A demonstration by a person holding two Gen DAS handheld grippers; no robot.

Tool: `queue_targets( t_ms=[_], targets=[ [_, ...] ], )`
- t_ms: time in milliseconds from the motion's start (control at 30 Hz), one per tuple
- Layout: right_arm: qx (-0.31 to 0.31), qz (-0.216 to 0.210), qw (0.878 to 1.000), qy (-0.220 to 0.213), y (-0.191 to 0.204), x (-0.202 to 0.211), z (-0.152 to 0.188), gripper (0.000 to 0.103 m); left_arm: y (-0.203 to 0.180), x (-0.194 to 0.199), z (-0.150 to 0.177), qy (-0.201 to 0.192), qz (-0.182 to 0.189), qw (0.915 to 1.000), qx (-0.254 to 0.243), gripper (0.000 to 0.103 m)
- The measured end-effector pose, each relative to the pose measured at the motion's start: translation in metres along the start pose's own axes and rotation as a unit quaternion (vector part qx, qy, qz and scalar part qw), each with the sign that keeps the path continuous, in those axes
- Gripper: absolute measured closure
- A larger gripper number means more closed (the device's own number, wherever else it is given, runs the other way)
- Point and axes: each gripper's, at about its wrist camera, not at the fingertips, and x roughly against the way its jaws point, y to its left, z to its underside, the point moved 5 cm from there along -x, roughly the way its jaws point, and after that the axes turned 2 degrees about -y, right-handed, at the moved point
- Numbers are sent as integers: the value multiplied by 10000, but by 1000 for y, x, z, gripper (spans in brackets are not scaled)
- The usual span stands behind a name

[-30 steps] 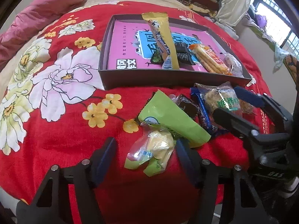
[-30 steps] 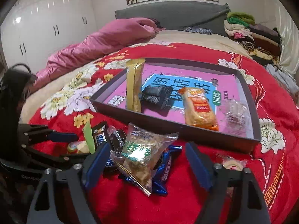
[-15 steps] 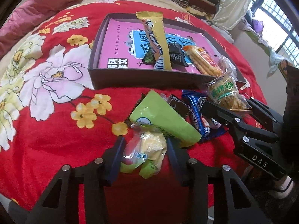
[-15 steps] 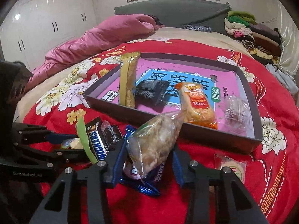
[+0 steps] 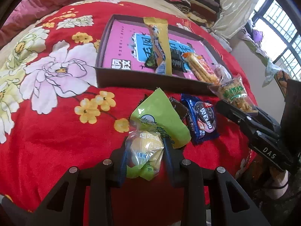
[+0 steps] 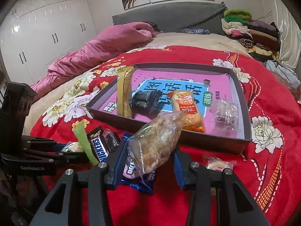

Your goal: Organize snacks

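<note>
My left gripper (image 5: 144,146) is shut on a clear packet of yellow cake with green ends (image 5: 144,150), lifted over the red bedspread. My right gripper (image 6: 148,156) is shut on a clear bag of brown crispy snack (image 6: 158,143), held just in front of the dark box lid (image 6: 188,141); the bag also shows in the left wrist view (image 5: 234,94). The lid holds a gold bar (image 6: 124,92), a black packet (image 6: 144,101), an orange cracker pack (image 6: 186,109) and a clear wrapped sweet (image 6: 224,114).
On the bedspread lie a light green pouch (image 5: 160,118), an Oreo pack (image 5: 202,120), a Snickers bar (image 6: 98,146) and a small round snack (image 6: 216,163). A pink quilt (image 6: 105,47) and folded clothes (image 6: 248,30) lie behind.
Both grippers closed on their packets and lifted them. The right gripper carried the crispy snack bag up toward the box lid; the left raised the cake packet off the bedspread.
</note>
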Motion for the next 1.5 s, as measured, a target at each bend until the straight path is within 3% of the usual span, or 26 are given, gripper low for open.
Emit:
queue_targets(
  t_ms=[500, 1500],
  targets=[
    [82, -27, 9999, -120, 2, 7, -5, 58, 0, 34, -18, -400, -109, 9990, 162, 68],
    [-37, -37, 9989, -462, -7, 24, -20, 58, -20, 55, -44, -663, -264, 9973, 147, 68]
  ],
)
